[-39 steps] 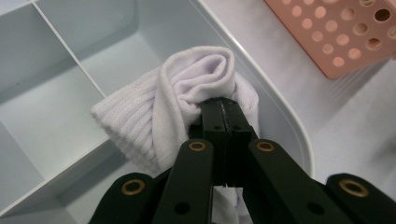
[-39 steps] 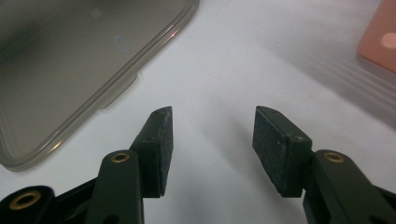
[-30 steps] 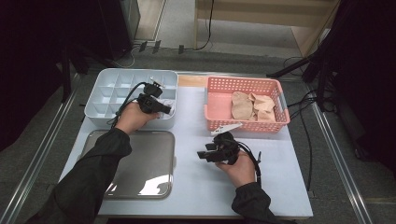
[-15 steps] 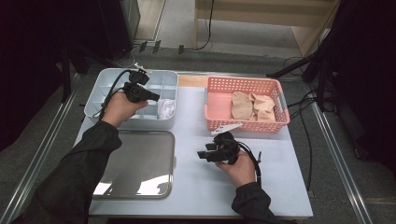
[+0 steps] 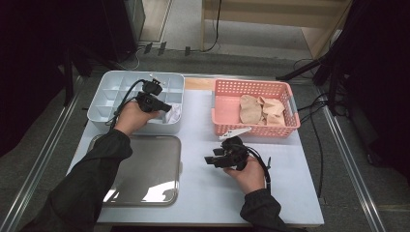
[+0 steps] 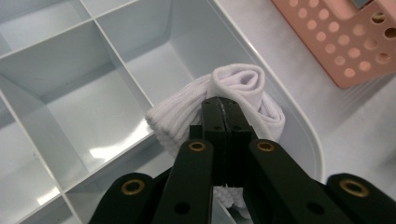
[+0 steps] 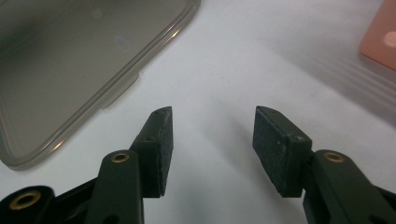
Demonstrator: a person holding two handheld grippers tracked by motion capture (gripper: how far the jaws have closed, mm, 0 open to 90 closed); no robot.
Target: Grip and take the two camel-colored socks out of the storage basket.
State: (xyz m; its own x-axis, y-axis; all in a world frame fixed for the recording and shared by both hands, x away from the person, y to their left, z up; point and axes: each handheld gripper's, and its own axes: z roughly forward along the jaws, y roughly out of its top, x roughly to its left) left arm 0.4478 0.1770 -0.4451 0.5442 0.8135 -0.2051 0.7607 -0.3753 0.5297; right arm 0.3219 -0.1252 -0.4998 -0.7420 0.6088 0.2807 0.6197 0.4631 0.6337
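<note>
My left gripper (image 5: 162,107) reaches over the pale divided organiser box (image 5: 111,92). It is shut on a rolled white sock (image 5: 172,115) at the box's near right compartment. In the left gripper view the black jaws (image 6: 225,105) are pressed together with the white sock (image 6: 243,86) bunched round their tips, low inside the compartment by the box's rounded rim (image 6: 303,135). My right gripper (image 5: 209,160) rests in a hand on the white table, pointing left. It stands open (image 7: 210,126) with bare table between the pads.
A pink perforated basket (image 5: 285,94) at the back right holds beige socks (image 5: 261,110). A grey translucent lid (image 5: 145,169) lies flat at the front left, its corner (image 7: 116,88) just ahead of the right jaws. Cables run off the table's right side.
The left hand drew back over the box, then came slightly nearer and right again, and the white sock came into sight at the right near compartment. The right hand has not moved.
</note>
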